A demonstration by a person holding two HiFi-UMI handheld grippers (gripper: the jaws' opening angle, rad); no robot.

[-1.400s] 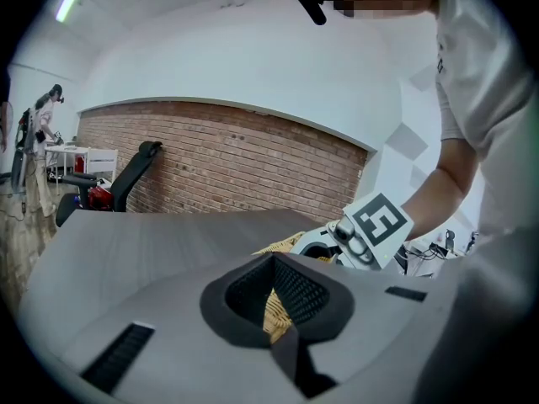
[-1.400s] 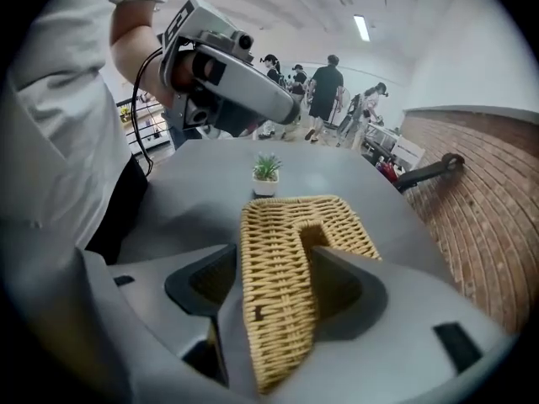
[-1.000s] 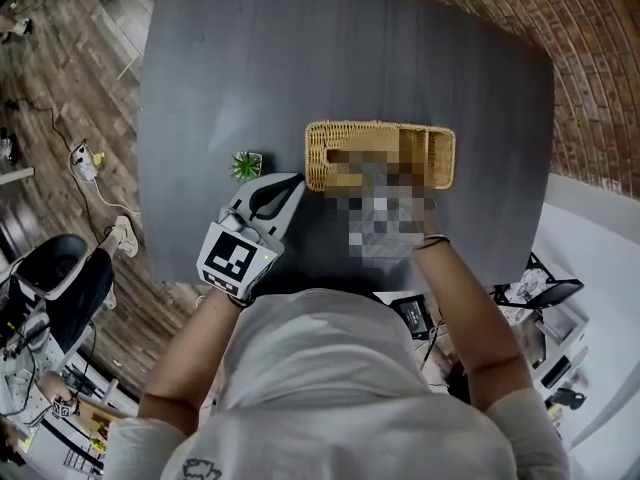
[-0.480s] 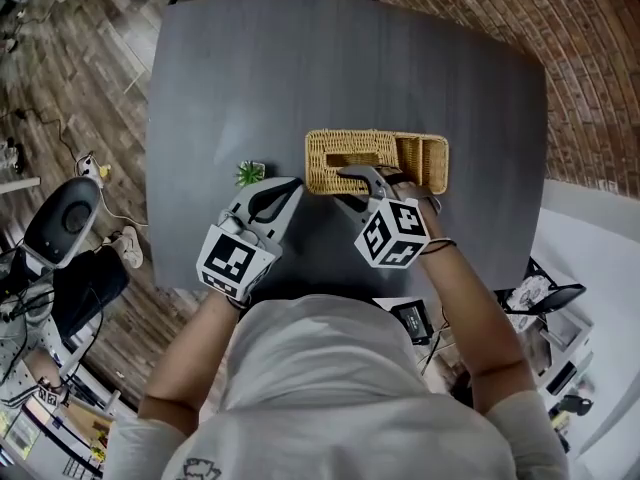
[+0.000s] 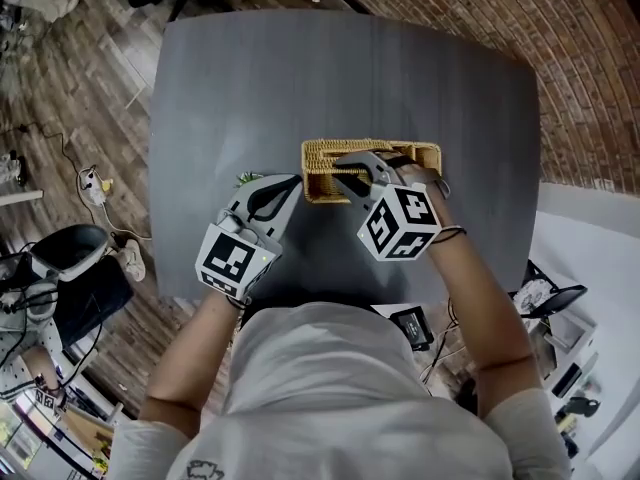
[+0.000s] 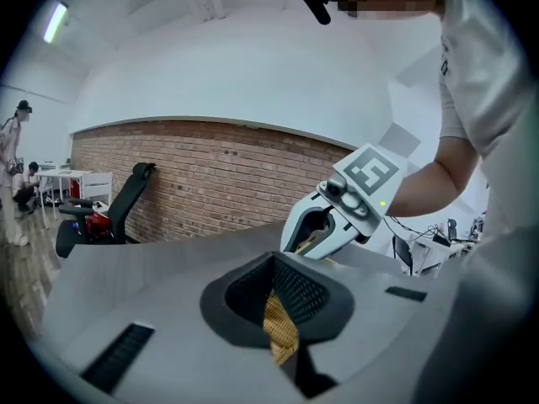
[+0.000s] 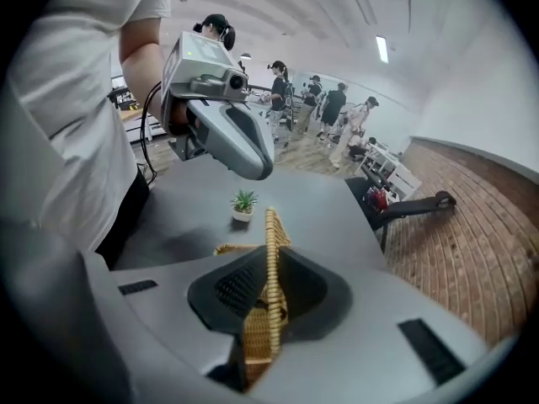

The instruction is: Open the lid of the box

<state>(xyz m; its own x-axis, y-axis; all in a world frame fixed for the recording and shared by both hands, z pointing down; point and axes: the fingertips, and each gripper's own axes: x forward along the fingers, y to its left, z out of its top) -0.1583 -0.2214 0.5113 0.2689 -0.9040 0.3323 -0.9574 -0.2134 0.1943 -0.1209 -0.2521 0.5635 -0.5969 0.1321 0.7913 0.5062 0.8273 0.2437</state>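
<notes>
On the head view I lose the middle of the rectangular straw-coloured wicker box [image 5: 315, 183] behind the right gripper [image 5: 345, 171], whose jaws have just been closing on the thin woven lid [image 7: 271, 242]. I cannot tell what lies inside. The left gripper [image 5: 290, 183] covers nearly all of the small green potted plant [image 5: 244, 177]. In the left gripper view only a sliver of wicker shows between the jaws. The people [image 7: 337, 108] far behind in the right gripper view are too small to make out.
</notes>
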